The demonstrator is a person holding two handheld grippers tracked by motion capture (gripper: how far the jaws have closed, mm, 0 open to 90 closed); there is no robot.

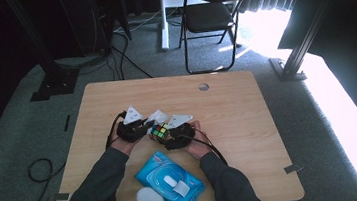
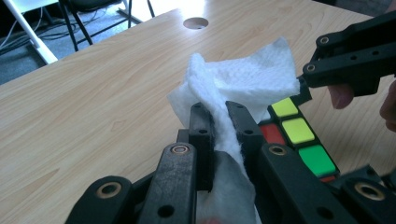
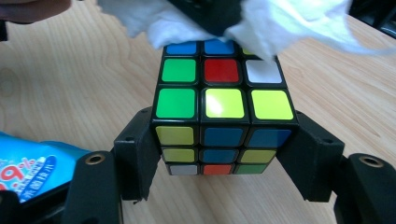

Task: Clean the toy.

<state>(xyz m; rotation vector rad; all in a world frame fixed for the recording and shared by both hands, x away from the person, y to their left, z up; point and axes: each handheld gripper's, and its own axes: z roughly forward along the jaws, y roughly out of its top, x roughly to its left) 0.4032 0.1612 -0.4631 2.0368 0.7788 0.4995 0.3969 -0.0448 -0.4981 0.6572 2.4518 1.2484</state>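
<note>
High view shows us at the wooden table (image 1: 248,113), with both hands close together in the middle. We start on the left. Our left gripper (image 2: 219,114) has its jaws pressed together on a white wipe (image 2: 252,77), so it is pinching the wipe tight. Just to the right of it sits the puzzle cube (image 3: 223,98). Our right gripper (image 3: 224,154) holds the cube by its two sides, one jaw on each side, with the cube just above the table. The wipe hangs right over the far top edge of the cube and touches it there. So the cube's top face lies just under the wipe, and we think the left gripper is the one to rub it. The blue wipe pack (image 1: 172,181) lies near us, apart.
</note>
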